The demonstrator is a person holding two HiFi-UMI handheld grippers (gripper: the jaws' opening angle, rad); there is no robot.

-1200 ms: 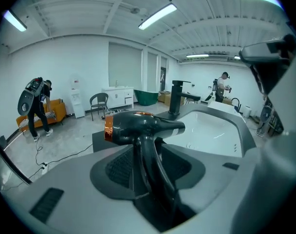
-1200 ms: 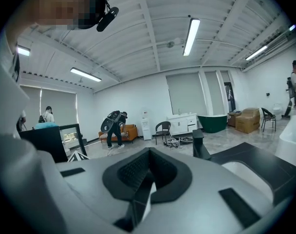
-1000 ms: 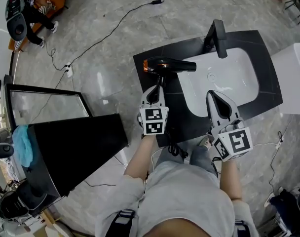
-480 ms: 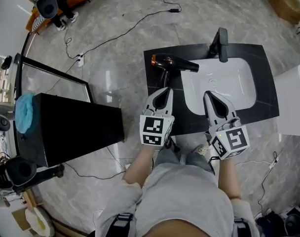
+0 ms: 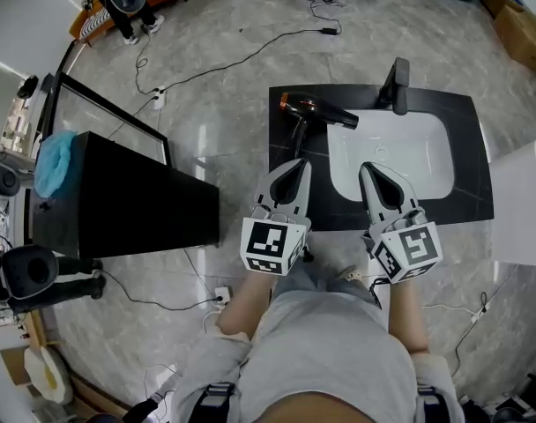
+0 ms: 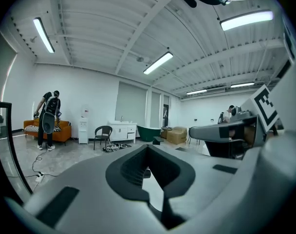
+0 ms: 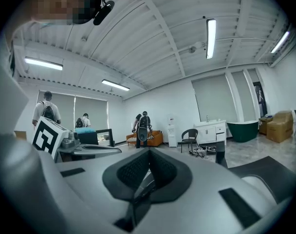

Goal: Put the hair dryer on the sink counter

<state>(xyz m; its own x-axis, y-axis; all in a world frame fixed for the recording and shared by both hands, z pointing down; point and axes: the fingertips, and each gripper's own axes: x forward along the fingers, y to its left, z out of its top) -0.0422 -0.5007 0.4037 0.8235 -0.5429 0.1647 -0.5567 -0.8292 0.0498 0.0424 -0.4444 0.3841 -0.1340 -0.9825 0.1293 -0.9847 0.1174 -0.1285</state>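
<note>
Dryer (image 5: 314, 110) lay on counter (image 5: 469, 161), left of basin (image 5: 388, 152). Barrel ran crosswise, and handle pointed back toward left gripper (image 5: 295, 169), just short of it. Right gripper (image 5: 371, 171) stood farther off. Both grippers closed tight, holding nothing. Placement looked done.

I count one hair dryer (image 5: 314, 110), one faucet (image 5: 397, 85), one basin (image 5: 391, 159), one counter (image 5: 286, 152), and two grippers: left gripper (image 5: 301, 163), right gripper (image 5: 368, 167).
</note>
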